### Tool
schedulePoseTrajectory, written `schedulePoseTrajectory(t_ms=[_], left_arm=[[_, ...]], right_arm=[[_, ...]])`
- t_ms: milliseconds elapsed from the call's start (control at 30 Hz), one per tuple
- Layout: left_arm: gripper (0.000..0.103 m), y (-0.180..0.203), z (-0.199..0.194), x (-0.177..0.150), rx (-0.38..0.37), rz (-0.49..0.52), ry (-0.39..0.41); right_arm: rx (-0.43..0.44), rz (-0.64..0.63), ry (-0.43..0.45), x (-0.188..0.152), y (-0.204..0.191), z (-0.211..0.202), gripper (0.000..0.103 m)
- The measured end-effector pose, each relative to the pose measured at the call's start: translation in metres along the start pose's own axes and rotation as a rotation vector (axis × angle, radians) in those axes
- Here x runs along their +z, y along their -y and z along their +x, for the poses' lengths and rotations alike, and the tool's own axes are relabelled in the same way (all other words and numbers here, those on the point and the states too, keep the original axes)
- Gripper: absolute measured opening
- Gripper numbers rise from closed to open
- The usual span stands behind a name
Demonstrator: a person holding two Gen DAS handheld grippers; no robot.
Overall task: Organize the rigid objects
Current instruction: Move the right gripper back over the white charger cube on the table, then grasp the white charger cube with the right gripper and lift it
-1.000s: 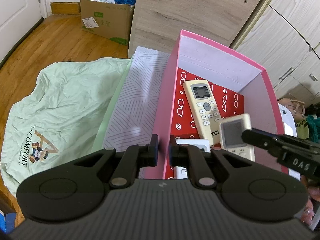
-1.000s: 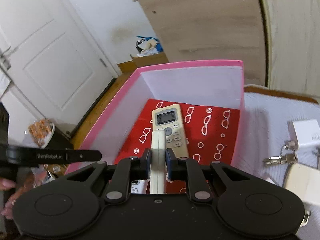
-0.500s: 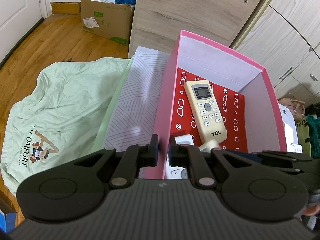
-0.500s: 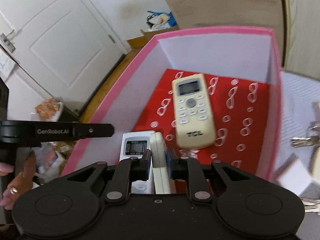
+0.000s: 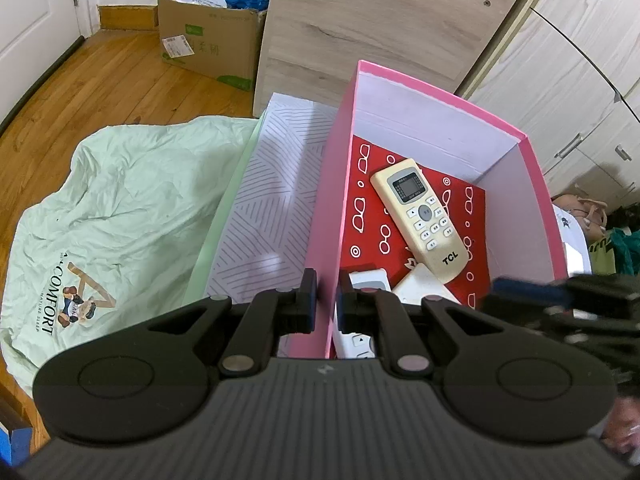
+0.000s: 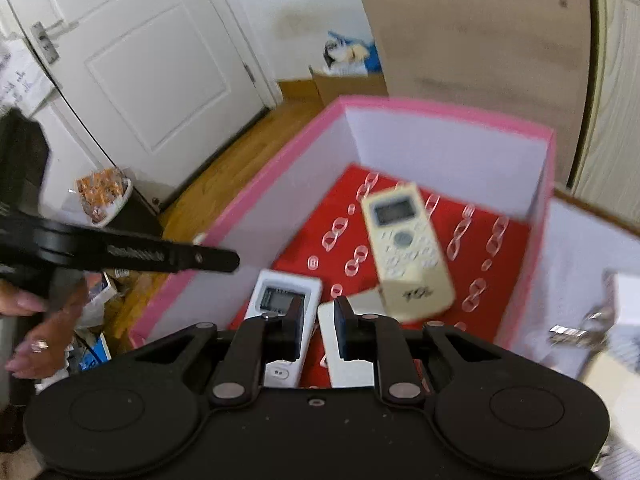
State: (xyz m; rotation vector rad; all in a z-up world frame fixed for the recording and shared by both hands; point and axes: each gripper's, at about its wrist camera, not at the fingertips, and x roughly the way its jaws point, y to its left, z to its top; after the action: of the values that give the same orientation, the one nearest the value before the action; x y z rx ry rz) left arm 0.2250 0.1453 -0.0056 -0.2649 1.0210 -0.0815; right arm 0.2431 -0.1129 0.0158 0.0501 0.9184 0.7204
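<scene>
- While the near wall of the pink box (image 5: 320,216) is pinched between its pads, the left gripper (image 5: 325,304) is kept pressed together on that wall, one finger outside the box and one inside.
- From the right wrist view, the right gripper (image 6: 317,322) is seen above the near end of the box, its jaws having just been opening; a narrow gap is shown between the pads, and nothing is pressed by them.
- A white remote (image 6: 348,352) is seen lying on its edge just below and behind the right pad, released on the red patterned floor (image 6: 500,256) of the box.
- A second white remote with a small screen (image 6: 282,304) is laid flat beside it, against the left inner wall.
- A cream TCL remote (image 5: 420,216) is laid face up and slantwise in the middle of the box, its lower end resting across the white remote.
- Keys (image 6: 568,332) and a white block (image 6: 628,300) are seen, blurred, on the striped sheet (image 5: 264,208) to the right of the box.
- A pale green quilt (image 5: 120,216) is spread to the left of the sheet.
- A cardboard carton (image 5: 208,48) is stood on the wooden floor beyond.
</scene>
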Motion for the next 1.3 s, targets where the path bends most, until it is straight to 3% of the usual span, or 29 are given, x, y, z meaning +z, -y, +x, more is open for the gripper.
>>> schedulePoseTrajectory(t_ms=[67, 200, 267, 400, 467, 567, 767, 900, 1000, 1067, 1233, 1300], left_arm=[[0.008, 0.001, 0.000, 0.000, 0.001, 0.007, 0.000], [0.008, 0.002, -0.001, -0.001, 0.001, 0.034, -0.003], [0.008, 0.004, -0.003, -0.002, 0.006, 0.055, 0.003], [0.008, 0.008, -0.004, -0.003, 0.017, 0.068, 0.011], [0.008, 0.006, -0.003, -0.001, 0.016, 0.060, 0.010], [0.008, 0.005, 0.001, 0.001, 0.018, 0.042, 0.001], [0.008, 0.007, 0.001, 0.001, 0.033, 0.046, -0.003], [0.008, 0.007, 0.000, 0.001, 0.034, 0.042, -0.002], [0.008, 0.010, 0.000, 0.000, 0.045, 0.054, 0.002], [0.008, 0.011, 0.000, 0.000, 0.050, 0.059, 0.004], [0.008, 0.012, -0.001, -0.001, 0.052, 0.070, 0.005], [0.008, 0.012, -0.001, 0.000, 0.048, 0.060, 0.003]], right_arm=[[-0.018, -0.015, 0.019, 0.002, 0.002, -0.023, 0.035], [-0.094, -0.062, 0.067, -0.007, 0.007, -0.068, 0.038], [-0.126, -0.039, 0.083, -0.012, 0.019, -0.085, 0.046], [-0.183, 0.022, 0.069, -0.024, 0.052, -0.100, 0.047], [-0.219, 0.035, 0.052, -0.030, 0.066, -0.098, 0.048], [-0.182, 0.051, 0.009, -0.041, 0.084, -0.085, 0.050], [-0.197, -0.170, -0.037, -0.067, 0.086, -0.048, 0.050], [-0.247, -0.309, -0.009, -0.079, 0.081, -0.031, 0.050], [-0.231, -0.368, 0.013, -0.081, 0.081, -0.024, 0.052], [-0.243, -0.385, -0.012, -0.082, 0.083, -0.017, 0.060], [-0.239, -0.350, -0.119, -0.086, 0.086, -0.001, 0.062], [-0.239, -0.340, -0.103, -0.084, 0.087, 0.001, 0.062]])
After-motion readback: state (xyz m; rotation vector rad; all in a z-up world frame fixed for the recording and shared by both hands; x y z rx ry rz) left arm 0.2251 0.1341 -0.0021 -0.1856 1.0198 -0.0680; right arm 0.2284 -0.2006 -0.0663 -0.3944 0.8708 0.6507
